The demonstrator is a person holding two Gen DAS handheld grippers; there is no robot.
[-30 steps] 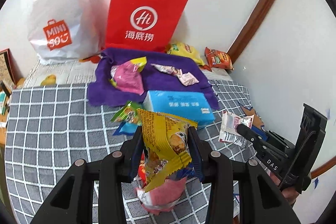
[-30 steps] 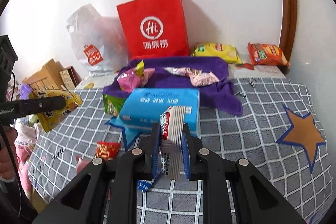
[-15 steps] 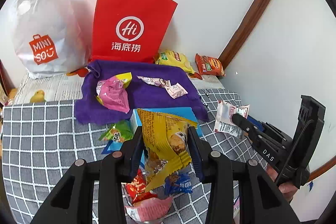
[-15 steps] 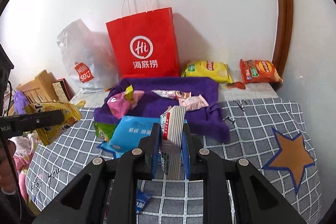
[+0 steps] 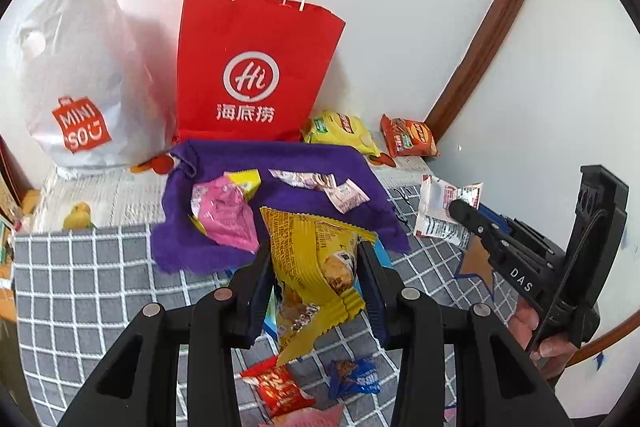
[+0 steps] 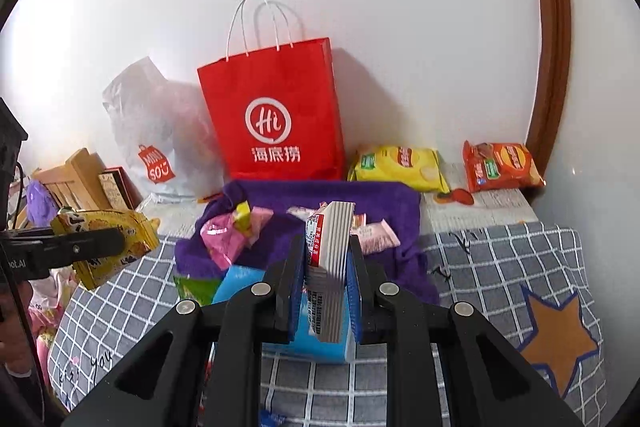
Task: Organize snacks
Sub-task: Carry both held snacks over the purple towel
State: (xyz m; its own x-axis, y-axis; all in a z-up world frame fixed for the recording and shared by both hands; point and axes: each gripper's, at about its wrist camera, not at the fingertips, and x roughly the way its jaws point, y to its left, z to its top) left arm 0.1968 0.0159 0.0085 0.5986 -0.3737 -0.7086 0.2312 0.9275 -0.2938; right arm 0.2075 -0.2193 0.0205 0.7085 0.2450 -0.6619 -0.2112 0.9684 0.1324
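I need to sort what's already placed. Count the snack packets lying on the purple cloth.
3 on the purple cloth: crumpled pink-and-yellow packet left, long silver-purple wrapper centre, small pale pink packet beside it. Others may be hidden behind the held packets.

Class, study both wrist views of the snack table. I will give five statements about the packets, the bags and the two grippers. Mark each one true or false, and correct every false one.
1. The left gripper is shut on a yellow snack packet. True.
2. The right gripper is empty. False: it is shut on a white and red packet.
3. The red paper bag stands upright against the wall. True.
4. The pink packet lies on the checked cloth. False: it lies on the purple towel.
5. The orange packet sits inside the red bag. False: it lies by the wall, right of the yellow chip bag.
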